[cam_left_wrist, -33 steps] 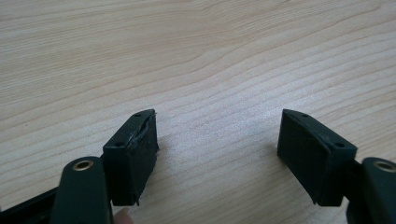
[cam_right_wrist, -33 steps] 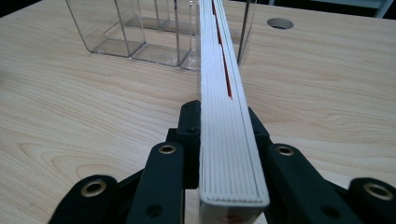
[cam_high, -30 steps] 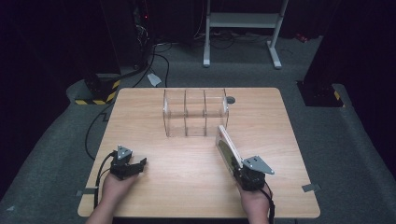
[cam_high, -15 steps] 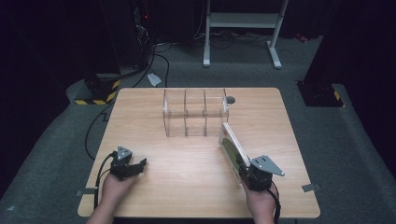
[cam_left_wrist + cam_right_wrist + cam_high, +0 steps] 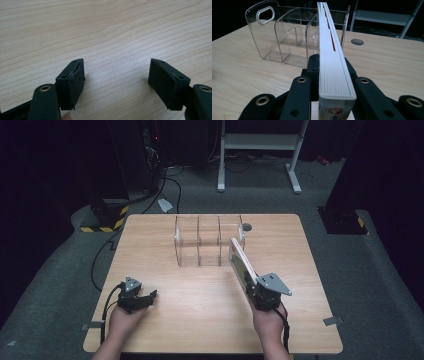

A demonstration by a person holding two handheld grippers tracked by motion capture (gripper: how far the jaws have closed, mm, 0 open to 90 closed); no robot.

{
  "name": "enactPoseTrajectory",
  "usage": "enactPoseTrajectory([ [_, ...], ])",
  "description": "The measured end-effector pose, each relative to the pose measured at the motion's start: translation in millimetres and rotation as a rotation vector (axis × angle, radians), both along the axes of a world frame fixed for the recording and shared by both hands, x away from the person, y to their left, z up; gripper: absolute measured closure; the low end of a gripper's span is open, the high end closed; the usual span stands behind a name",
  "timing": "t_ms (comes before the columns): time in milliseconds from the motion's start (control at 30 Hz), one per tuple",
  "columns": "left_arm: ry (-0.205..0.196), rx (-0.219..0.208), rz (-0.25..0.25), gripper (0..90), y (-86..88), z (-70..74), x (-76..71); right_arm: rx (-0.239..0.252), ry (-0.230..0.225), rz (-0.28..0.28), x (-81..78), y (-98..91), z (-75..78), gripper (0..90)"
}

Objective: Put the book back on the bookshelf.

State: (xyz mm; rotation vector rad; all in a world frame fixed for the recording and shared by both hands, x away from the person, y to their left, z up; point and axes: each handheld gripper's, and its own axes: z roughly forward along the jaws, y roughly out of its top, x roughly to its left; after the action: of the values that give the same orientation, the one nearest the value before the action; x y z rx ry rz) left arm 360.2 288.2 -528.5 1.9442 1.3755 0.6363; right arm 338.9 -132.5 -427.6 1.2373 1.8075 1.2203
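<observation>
Two grippers work the near half of the wooden table point(image 5: 200, 295): your left gripper point(image 5: 142, 299) rests low over bare wood with its jaws spread wide and nothing between them, as the left gripper view confirms, while your right gripper point(image 5: 248, 281) is clamped on a book point(image 5: 240, 261), one pad on each cover near the spine end. In the right gripper view the book point(image 5: 331, 53) stands on edge, its white page block facing up and running away from you toward the clear acrylic organizer point(image 5: 287, 37). From the high view the book's far end sits just in front of the organizer's point(image 5: 210, 242) right-hand compartment; whether it already touches the front lip is hard to tell at this angle. Judge the book as stiff along its length and moderately heavy for a grip taken at one end, so expect the far end to sag or swing if you tilt quickly. The covers look smooth and may slide between the pads; a hold nearer the middle of the covers would balance it better. The organizer is likely light and rigid, apt to skid if the book pushes a divider. Beyond it, a round cable hole point(image 5: 246, 227) marks the table's far edge.
</observation>
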Motion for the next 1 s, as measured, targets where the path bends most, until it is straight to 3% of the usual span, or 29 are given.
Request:
enactPoseTrajectory([
  [467,0.0,-0.007,0.007,29.4,-0.9,-0.3,-0.6,0.002,-0.03,-0.044,35.2,16.2,6.9,75.6],
  [1000,0.0,-0.001,-0.002,29.5,0.1,0.0,0.2,-0.08,-0.024,-0.129,90.5,43.6,2.6,75.6],
])
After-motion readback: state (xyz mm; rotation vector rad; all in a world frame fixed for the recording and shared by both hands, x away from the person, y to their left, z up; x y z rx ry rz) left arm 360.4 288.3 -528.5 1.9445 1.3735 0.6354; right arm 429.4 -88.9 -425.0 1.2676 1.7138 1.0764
